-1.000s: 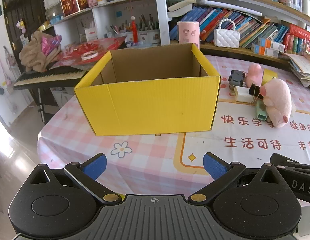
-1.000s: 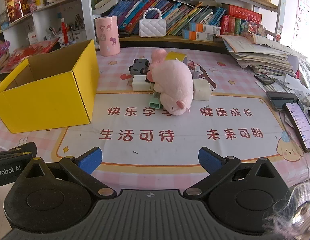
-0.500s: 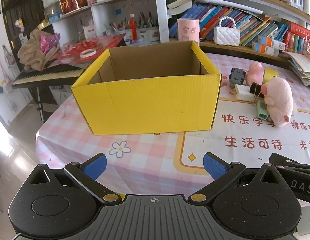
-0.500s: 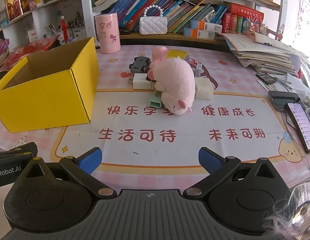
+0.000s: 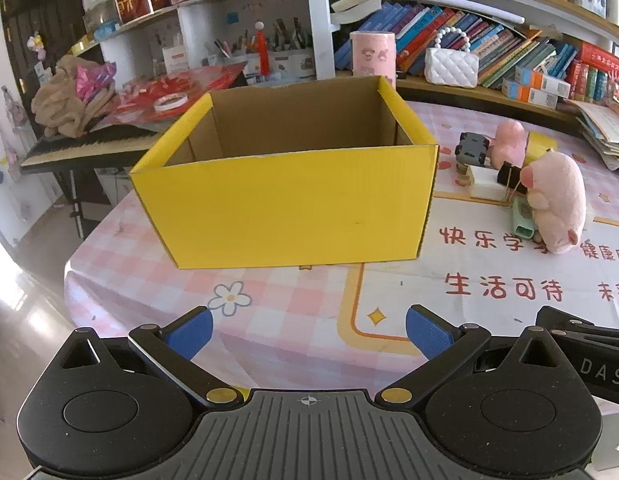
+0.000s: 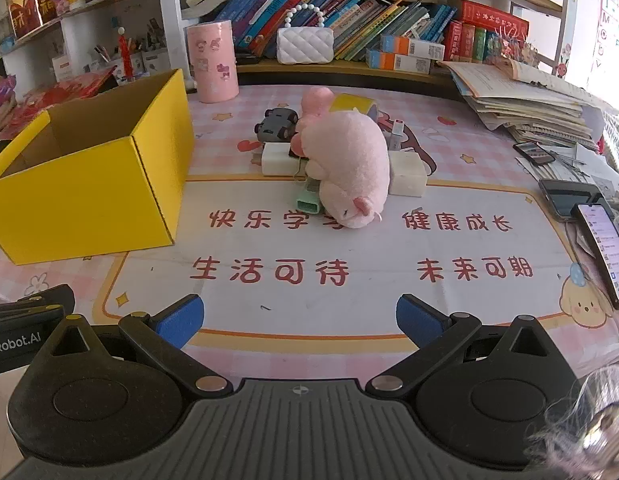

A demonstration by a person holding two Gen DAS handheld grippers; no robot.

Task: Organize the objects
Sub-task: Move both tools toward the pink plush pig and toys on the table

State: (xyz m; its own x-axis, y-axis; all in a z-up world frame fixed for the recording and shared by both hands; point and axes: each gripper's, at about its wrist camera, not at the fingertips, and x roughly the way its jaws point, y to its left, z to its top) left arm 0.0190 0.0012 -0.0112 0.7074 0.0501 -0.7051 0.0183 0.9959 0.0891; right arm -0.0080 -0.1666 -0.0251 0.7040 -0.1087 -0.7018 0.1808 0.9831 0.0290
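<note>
An open, empty yellow cardboard box (image 5: pixel 285 204) stands on the table; it also shows at the left of the right wrist view (image 6: pixel 89 196). A heap of small things lies to its right: a big pink plush pig (image 6: pixel 349 168), a smaller pink plush (image 6: pixel 315 102), a grey toy car (image 6: pixel 277 124), white blocks (image 6: pixel 407 174), a green item (image 6: pixel 309 200) and a yellow tape roll (image 6: pixel 355 104). My left gripper (image 5: pixel 308 332) is open and empty, in front of the box. My right gripper (image 6: pixel 299 320) is open and empty, in front of the heap.
The table has a pink checked cloth with a printed mat (image 6: pixel 349 272). A pink cylinder (image 6: pixel 213 62) and white purse (image 6: pixel 305 44) stand by the bookshelf. Phones (image 6: pixel 603 248) and stacked papers (image 6: pixel 529 108) lie at the right. A keyboard (image 5: pixel 89 146) stands off the left edge.
Both grippers have risen and moved slightly forward; the box interior shows more and the heap looks a little nearer. Both stay open and empty.
</note>
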